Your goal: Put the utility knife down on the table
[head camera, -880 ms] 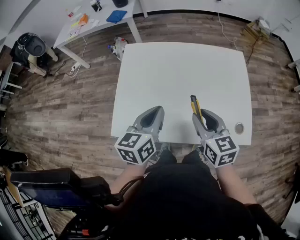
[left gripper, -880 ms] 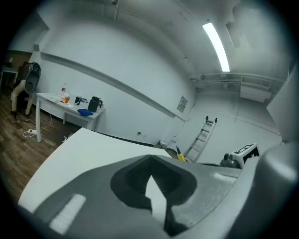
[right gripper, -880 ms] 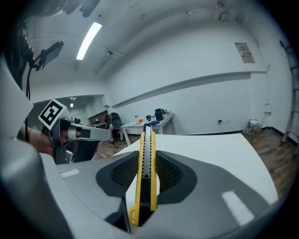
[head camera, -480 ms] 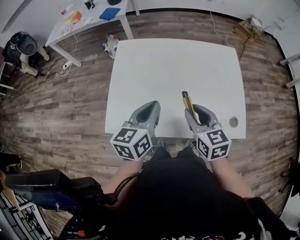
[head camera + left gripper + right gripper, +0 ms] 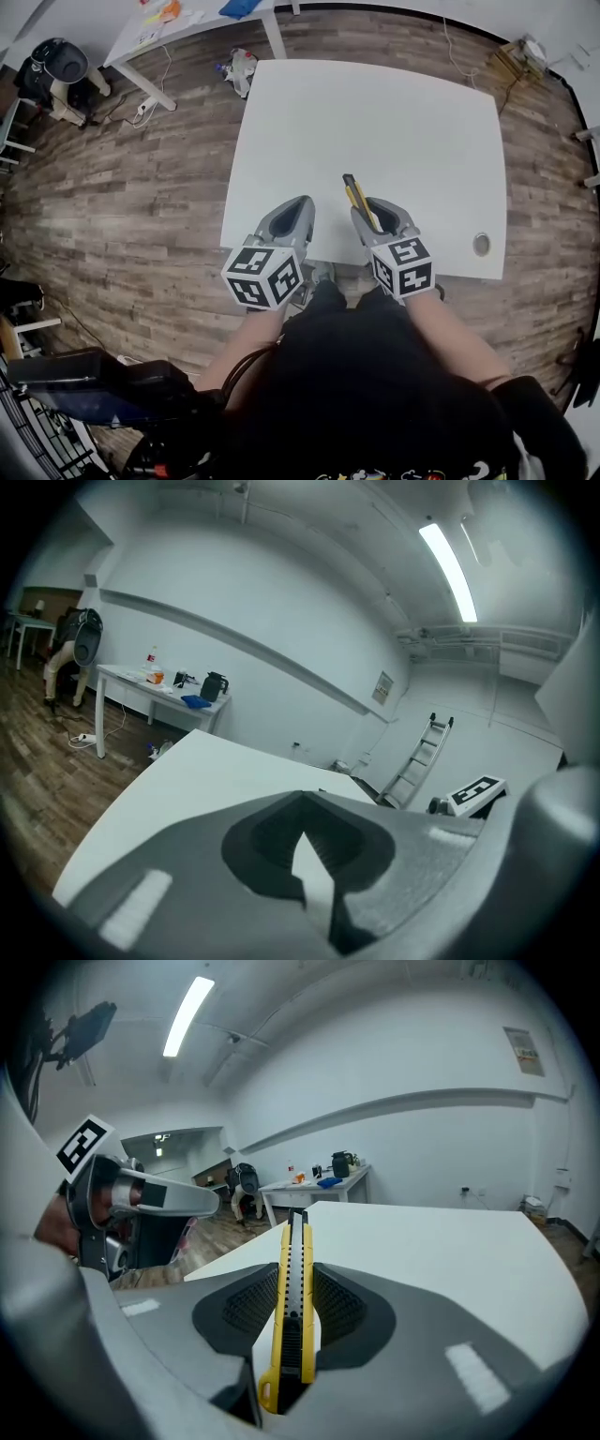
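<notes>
The utility knife (image 5: 355,195) is held in the right gripper (image 5: 373,210) over the near edge of the table (image 5: 375,112). Its front end is pointed away from the person and out across the top, and it is not yet laid down. The table is white, flat and matt, with rounded corners, and it is bare ahead of both grippers, so a landing place can be taken just in front.

For the step to be done well, the right gripper should be lowered until the knife's long side lies flat against the top. Only then should the jaws be parted, and slowly, so that the slim body is neither dropped nor sent sliding on the smooth surface.

The left gripper (image 5: 292,217), of grey moulded plastic, is seen just beside the right one with its jaws together and nothing between them. In the right gripper view the ribbed dark pads (image 5: 342,1302) are pressed on both flat sides of the knife. The knife is a narrow yellow bar with a black notched track along its spine and a small loop at the butt.
</notes>
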